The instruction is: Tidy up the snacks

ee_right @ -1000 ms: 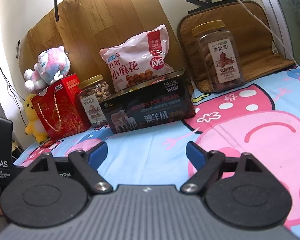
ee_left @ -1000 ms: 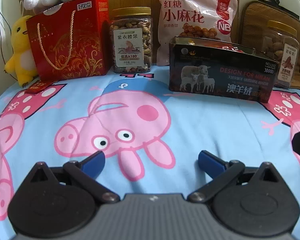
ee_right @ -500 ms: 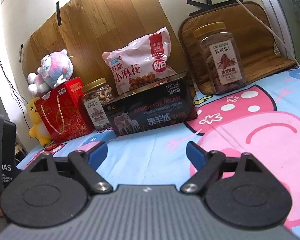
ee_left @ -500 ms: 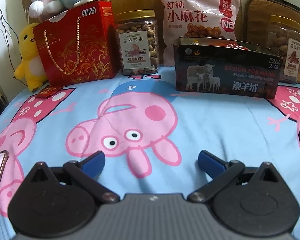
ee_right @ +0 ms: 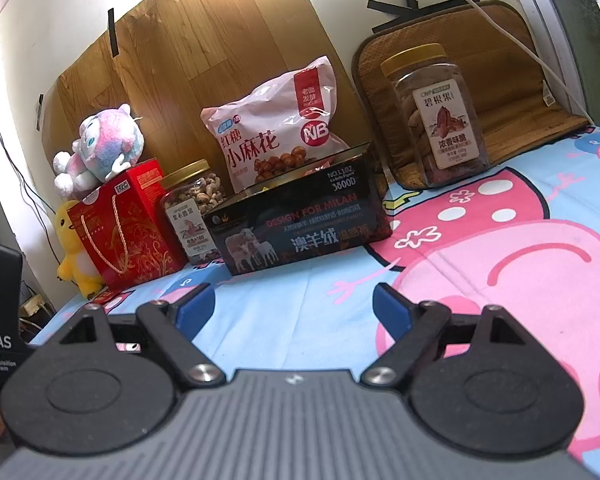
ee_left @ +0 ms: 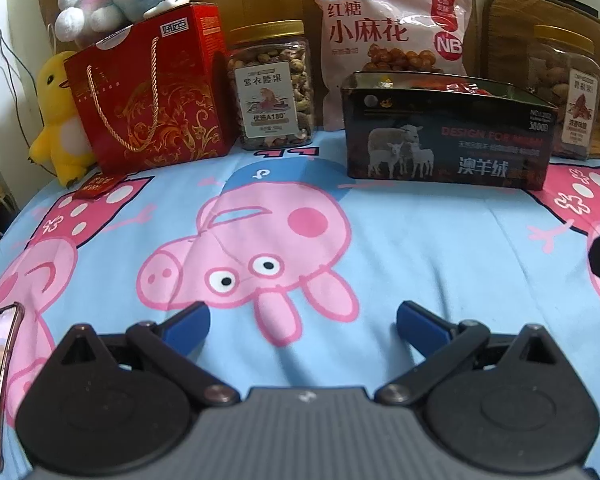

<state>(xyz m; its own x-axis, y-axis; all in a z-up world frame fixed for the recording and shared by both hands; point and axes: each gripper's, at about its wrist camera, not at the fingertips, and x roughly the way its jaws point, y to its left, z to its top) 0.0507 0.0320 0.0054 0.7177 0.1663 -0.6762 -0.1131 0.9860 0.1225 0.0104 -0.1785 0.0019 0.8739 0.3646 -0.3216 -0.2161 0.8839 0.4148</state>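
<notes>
Both tongs, left tongs [ee_left: 302,320] and right tongs [ee_right: 292,304], spread and empty. Dark box [ee_left: 448,136] lies ahead, broadside, right of the left pair; neither looks clearly nearer.

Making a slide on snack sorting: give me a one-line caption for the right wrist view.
Open right gripper over cartoon-pig bedsheet, facing a black open-topped box, pink snack bag and gold-lidded clear pecan jar.
</notes>
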